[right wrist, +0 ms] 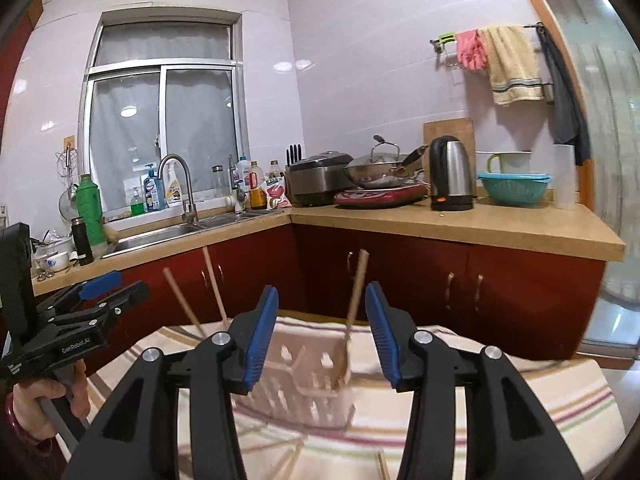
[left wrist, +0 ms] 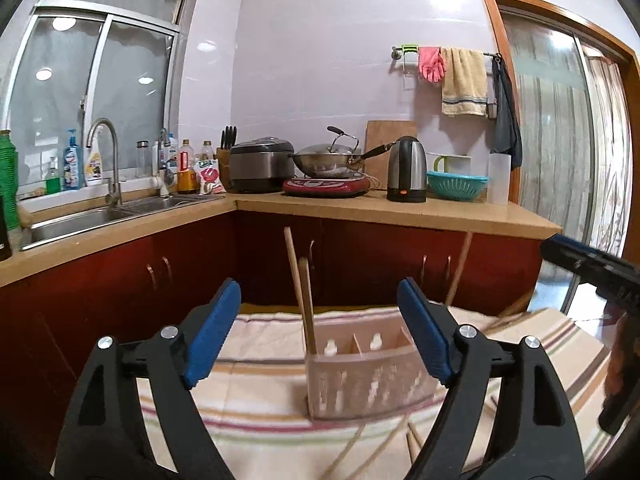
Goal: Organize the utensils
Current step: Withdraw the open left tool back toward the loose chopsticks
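Hovering: left gripper (left wrist: 320, 332) and right gripper (right wrist: 322, 334), jaws released, empty. Pale slotted plastic utensil caddy (left wrist: 372, 376) centre frame holds light, stiff, slippery wooden chopsticks (left wrist: 306, 304); pinch mid-shaft.

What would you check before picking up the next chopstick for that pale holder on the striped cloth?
1. Left gripper open, nothing between its blue fingers: ok.
2. Right gripper open and empty: ok.
3. Pale slotted plastic holder upright on the striped cloth: ok.
4. Wooden chopsticks already in the holder standing in compartments: ok.
5. Loose wooden chopsticks on the cloth within view: ok.
6. Exact count of loose chopsticks left: cannot tell, blurred and partly hidden.
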